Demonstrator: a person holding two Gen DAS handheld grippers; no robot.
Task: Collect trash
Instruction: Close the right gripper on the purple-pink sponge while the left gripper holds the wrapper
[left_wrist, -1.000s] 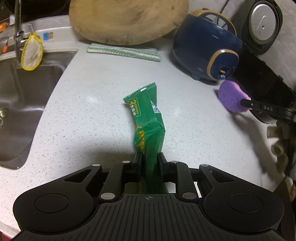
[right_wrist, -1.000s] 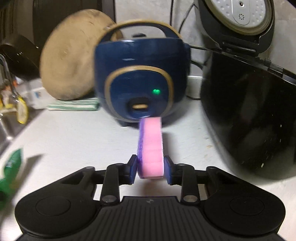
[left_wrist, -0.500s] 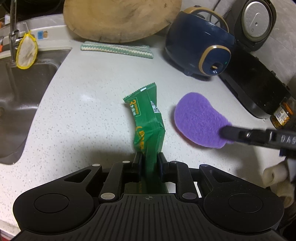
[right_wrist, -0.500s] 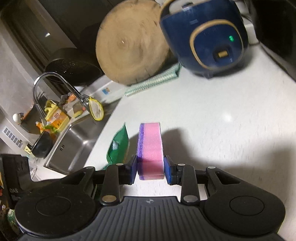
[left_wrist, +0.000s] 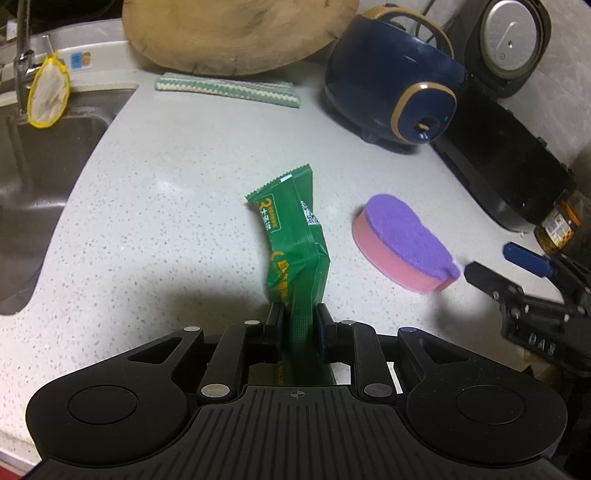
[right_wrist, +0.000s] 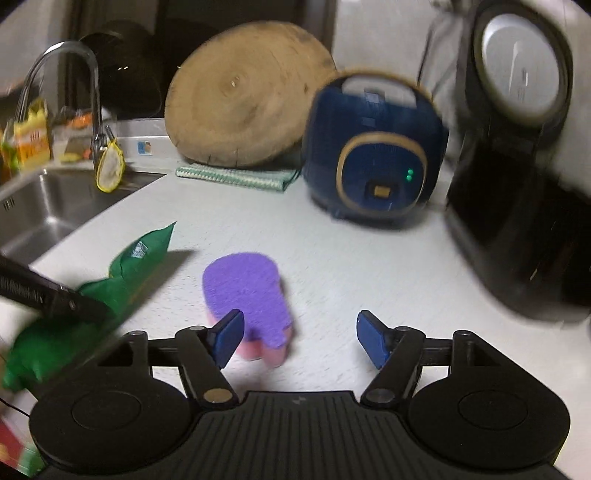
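- Nearest the left camera, the left gripper (left_wrist: 298, 325) is clamped on the lower end of the green wrapper (left_wrist: 295, 243), whose long axis runs straight away from the fingers, above the counter (left_wrist: 166, 206).
- Just beyond the right gripper (right_wrist: 300, 341), the sponge (right_wrist: 245, 295) lies purple side up on the counter; the jaws have just been opening, stand wide, and grip nothing.
- Farther back stand the blue cooker (right_wrist: 376, 155) and wooden board (right_wrist: 243, 96).
- Judgement: the right hand is nearer the sponge; the left is occupied.
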